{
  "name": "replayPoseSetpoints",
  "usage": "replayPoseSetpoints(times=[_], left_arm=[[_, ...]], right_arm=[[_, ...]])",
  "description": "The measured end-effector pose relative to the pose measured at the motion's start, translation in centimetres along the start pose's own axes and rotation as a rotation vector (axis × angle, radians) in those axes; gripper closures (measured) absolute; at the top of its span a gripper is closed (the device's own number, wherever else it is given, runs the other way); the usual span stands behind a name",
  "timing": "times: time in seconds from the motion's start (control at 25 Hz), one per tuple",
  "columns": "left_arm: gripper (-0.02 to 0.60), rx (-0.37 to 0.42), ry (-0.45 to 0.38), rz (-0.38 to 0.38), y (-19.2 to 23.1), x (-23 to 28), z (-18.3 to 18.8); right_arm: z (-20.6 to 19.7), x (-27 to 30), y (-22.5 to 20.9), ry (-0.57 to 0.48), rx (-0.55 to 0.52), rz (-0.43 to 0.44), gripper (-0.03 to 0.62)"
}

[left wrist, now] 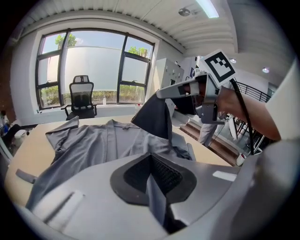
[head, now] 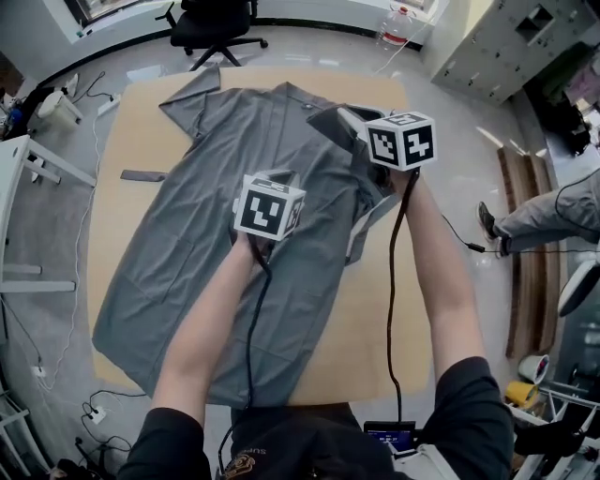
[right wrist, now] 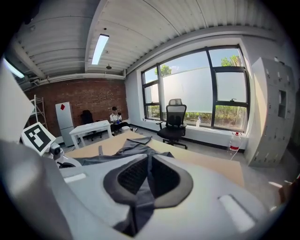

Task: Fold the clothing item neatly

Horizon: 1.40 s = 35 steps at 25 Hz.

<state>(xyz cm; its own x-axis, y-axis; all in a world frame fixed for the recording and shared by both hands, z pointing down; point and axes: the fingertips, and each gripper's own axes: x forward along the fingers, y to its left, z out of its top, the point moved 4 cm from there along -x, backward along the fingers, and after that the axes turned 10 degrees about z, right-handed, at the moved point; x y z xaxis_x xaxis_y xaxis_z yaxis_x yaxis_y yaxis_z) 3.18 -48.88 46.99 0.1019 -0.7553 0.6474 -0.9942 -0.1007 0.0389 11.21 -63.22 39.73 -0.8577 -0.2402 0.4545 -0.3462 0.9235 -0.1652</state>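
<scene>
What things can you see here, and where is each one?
shirt: one, grey, spread on the table, its right edge held up
table: one, light wood, under the shirt
flat strip: one, dark grey, on the table, left of the shirt in the head view
office chair: one, black, on the floor beyond the table
bottle: one, clear with a red top, on the floor past the far end of the table
lockers: one bank, pale grey, far right corner
leg: one, another person's, grey trousers, right of the table
left claw: one, grey, shut on the shirt's middle
right claw: one, grey, shut on the raised shirt edge
</scene>
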Motion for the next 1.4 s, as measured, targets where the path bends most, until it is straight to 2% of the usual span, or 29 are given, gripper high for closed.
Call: replayPoseSetpoints(times=[0.2, 0.4, 0.52, 0.72, 0.8, 0.92, 1.08, 1.4], left_arm=[[0.574, -0.050, -0.015, 0.025, 5.3, -2.4, -2.0], [0.574, -0.080, -0.002, 0.029, 8.8, -4.0, -4.3], [0.574, -0.087, 0.004, 0.024, 10.1, -4.2, -5.2], [0.574, -0.096, 0.023, 0.022, 11.5, -4.0, -6.5], [0.574, -0.097, 0.027, 0.016, 11.6, -3.9, -6.9], [0.574, -0.095, 0.029, 0.006, 11.5, -3.8, -7.1], [0.574, -0.090, 0.029, 0.006, 11.6, -4.0, -7.2], [0.574, -0.047, 0.031, -0.016, 9.4, -3.8, -6.8]], right_arm=[[2.3, 6.4, 4.2, -0.037, -0.013, 0.012, 0.565], [0.9, 12.8, 6.0, -0.032, 0.039, -0.025, 0.565], [-1.8, 15.8, 6.8, 0.030, 0.075, -0.016, 0.563], [-5.8, 19.2, 9.4, 0.162, 0.065, 0.090, 0.559], [-6.8, 20.0, 10.3, 0.201, 0.062, 0.123, 0.503], [-7.6, 20.2, 11.3, 0.216, 0.062, 0.167, 0.454], [-7.0, 18.5, 11.5, 0.182, 0.061, 0.181, 0.451], [-8.3, 10.0, 7.8, 0.185, 0.062, 0.069, 0.451]])
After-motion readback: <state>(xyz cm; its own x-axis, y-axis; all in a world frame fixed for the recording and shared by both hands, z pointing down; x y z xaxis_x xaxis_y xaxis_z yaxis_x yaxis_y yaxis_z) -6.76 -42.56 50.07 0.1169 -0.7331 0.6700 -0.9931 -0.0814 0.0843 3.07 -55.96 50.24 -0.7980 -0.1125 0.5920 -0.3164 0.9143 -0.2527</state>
